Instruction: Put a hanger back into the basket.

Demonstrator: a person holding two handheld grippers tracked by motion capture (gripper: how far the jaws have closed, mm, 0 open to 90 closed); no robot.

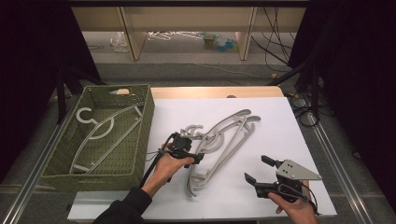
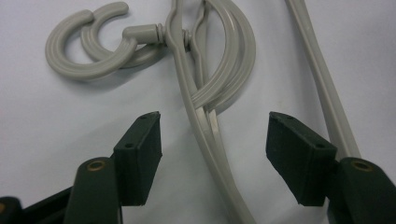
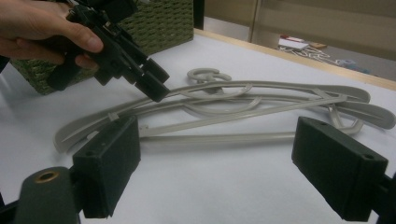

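L tool [image 1: 198, 157] sits low over the grey hangers [image 1: 224, 140], which lie in a loose pile mid-surface on the white surface [image 1: 280, 121]. Jaws part open, straddling one hanger's arm just below the neck; in the left gripper view the pads [image 2: 142, 149] stand clear of the arm on both sides, so no grip yet. Hooks [image 2: 88, 51] lie at approx 11 o'clock from the tool tips in that view. R tool [image 1: 259, 171] rests near the surface edge, approx 4 o'clock from the pile, well apart from it, jaws wide open w/ nothing between. Green woven basket [image 1: 140, 140] stands at 9 o'clock of the pile, touching the surface's left side, w/ another hanger [image 1: 100, 128] lying flat inside.
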